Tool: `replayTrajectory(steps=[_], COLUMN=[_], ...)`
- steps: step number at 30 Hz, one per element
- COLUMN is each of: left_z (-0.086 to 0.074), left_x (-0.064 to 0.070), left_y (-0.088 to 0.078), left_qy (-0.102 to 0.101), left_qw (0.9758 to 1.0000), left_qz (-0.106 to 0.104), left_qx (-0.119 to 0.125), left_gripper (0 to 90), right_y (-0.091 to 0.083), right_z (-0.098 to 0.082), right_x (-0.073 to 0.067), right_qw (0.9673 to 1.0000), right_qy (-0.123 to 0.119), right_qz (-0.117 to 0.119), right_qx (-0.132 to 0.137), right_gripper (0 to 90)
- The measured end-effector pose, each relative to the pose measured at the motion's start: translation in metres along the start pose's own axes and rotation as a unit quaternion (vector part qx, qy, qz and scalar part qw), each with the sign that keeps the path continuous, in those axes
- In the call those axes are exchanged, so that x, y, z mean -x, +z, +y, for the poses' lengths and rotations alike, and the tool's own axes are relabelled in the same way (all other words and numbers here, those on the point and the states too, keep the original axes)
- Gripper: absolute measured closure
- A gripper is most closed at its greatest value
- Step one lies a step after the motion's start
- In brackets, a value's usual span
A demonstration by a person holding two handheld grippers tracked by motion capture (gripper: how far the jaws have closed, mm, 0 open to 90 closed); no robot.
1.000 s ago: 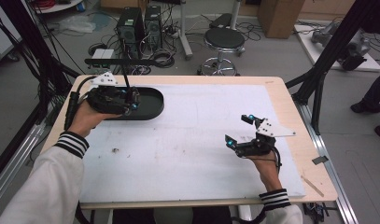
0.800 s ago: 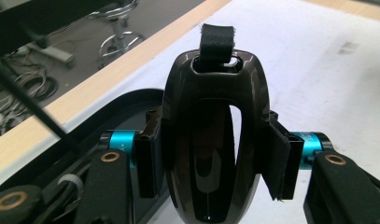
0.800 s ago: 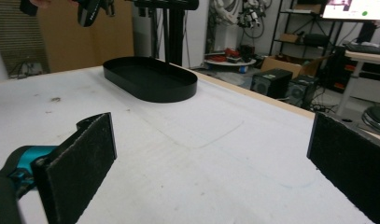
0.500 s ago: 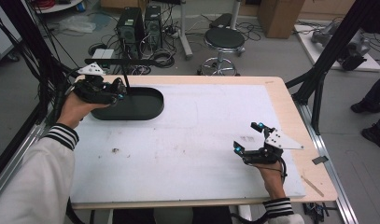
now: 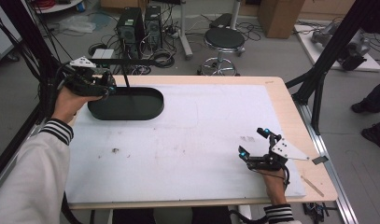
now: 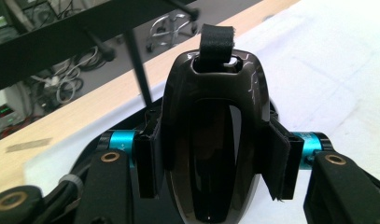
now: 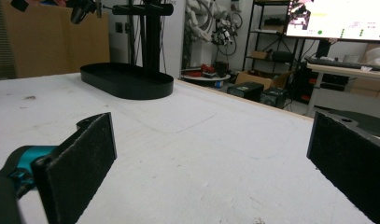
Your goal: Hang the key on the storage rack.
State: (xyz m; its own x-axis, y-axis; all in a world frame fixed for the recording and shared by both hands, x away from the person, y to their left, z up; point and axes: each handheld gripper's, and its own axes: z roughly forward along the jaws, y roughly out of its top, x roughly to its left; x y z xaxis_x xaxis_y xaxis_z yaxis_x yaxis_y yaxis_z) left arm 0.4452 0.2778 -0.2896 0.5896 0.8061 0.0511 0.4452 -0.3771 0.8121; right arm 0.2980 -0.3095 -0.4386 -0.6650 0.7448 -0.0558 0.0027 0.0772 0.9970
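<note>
Left claw [image 5: 102,86] clamps a glossy dark curved piece [image 6: 213,140] with a strap loop on top, held at the left end of the black oval tray [image 5: 131,106] at the desk's [image 5: 187,135] far-left corner, while right claw [image 5: 254,143], jaws wide with nothing between, sits low near the right edge.

We look along our right hand-held gripper [image 7: 211,163], its two black padded jaws standing wide apart with nothing but bare white worktop [image 7: 187,154] between them. Far across the worktop to the left sits a black oval tray [image 7: 127,80], with a black stand [image 7: 148,32] rising from it. Beyond the worktop's far edge, a lit screen [image 7: 337,18] glows at the upper right.
</note>
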Motion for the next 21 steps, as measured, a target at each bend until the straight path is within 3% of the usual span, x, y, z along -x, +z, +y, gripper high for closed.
replayTrajectory(steps=[5, 14, 16, 21], left_z=[0.008, 0.02, 0.02, 0.018], left_x=[-0.006, -0.018, -0.021, -0.025], left_y=[0.0, -0.002, -0.001, 0.004], left_qy=[0.001, -0.011, -0.022, -0.024], left_qw=[0.9999, 0.9989, 0.9988, 0.9982], left_qz=[0.013, 0.044, 0.044, 0.051], left_qx=[-0.007, -0.015, -0.01, -0.021], left_gripper=[48.7, 48.7, 48.6, 48.7], right_y=[0.001, -0.001, -0.002, -0.003], right_z=[-0.002, -0.009, -0.01, -0.012], right_x=[-0.001, -0.002, -0.001, -0.001], right_qw=[0.9999, 0.9999, 0.9997, 0.9997], right_qy=[-0.01, -0.002, 0.001, 0.003], right_qz=[-0.001, -0.003, -0.002, -0.004], right_qx=[0.006, 0.013, 0.023, 0.023], right_gripper=[0.3, 0.3, 0.3, 0.3])
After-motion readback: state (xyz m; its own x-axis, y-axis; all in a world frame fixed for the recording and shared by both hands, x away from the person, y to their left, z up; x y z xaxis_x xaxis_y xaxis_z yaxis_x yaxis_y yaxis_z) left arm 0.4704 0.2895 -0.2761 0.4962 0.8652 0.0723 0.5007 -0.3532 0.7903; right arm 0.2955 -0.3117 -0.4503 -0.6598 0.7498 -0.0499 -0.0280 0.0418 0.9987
